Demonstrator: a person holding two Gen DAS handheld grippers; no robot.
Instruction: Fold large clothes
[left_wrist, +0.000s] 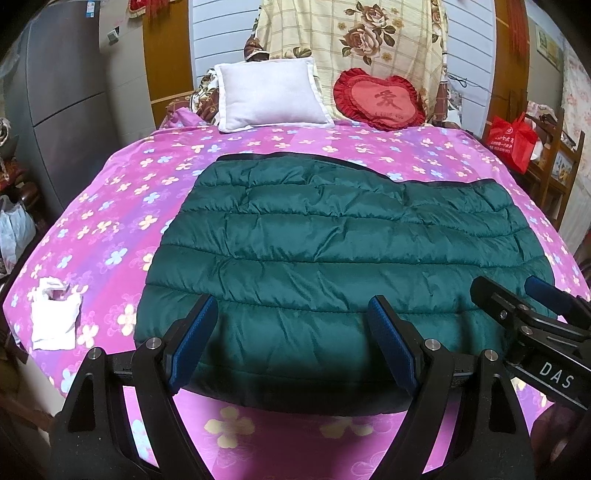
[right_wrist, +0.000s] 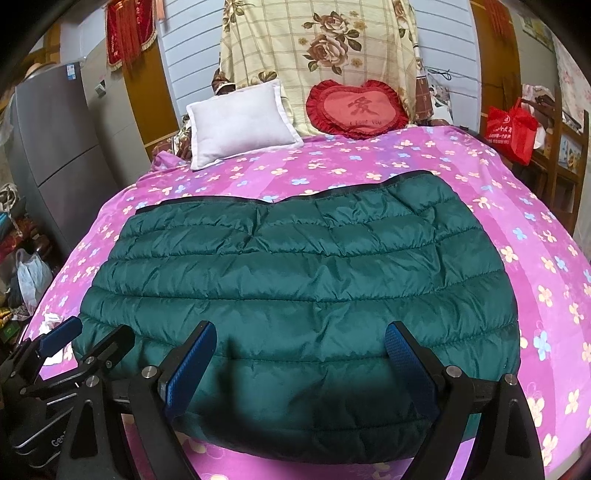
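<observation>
**Folded green jacket on the bed, both grippers spread above its near edge**

A red shopping bag (left_wrist: 511, 142) stands on wooden furniture off the bed's far right corner; what it holds cannot be made out. A white plastic bag (right_wrist: 32, 278) sits on the floor off the left edge, its contents hidden too. On the bed near the left edge lies a crumpled white tissue packet (left_wrist: 55, 319).

The dark green quilted down jacket (left_wrist: 332, 254) lies flat on the pink flowered bedspread (left_wrist: 110, 206), in the middle and reaching toward the near edge. It is folded into a broad rounded block, horizontal stitch lines running across the puffy panels, fabric lightly wrinkled. A dark trimmed edge runs along its far side, stepped where two layers overlap. Its near edge bulges in a thick roll just short of the bed's near edge.

The left gripper (left_wrist: 291, 314) hangs over the jacket's near edge with its jaws spread wide, pinching nothing. The right gripper (right_wrist: 301, 339) is beside it, likewise spread, blue pads clear of the fabric.

At the far edge a white pillow (left_wrist: 269, 96) and a red heart-shaped cushion (left_wrist: 380, 98) lean against a rose-patterned cloth (left_wrist: 351, 37)
</observation>
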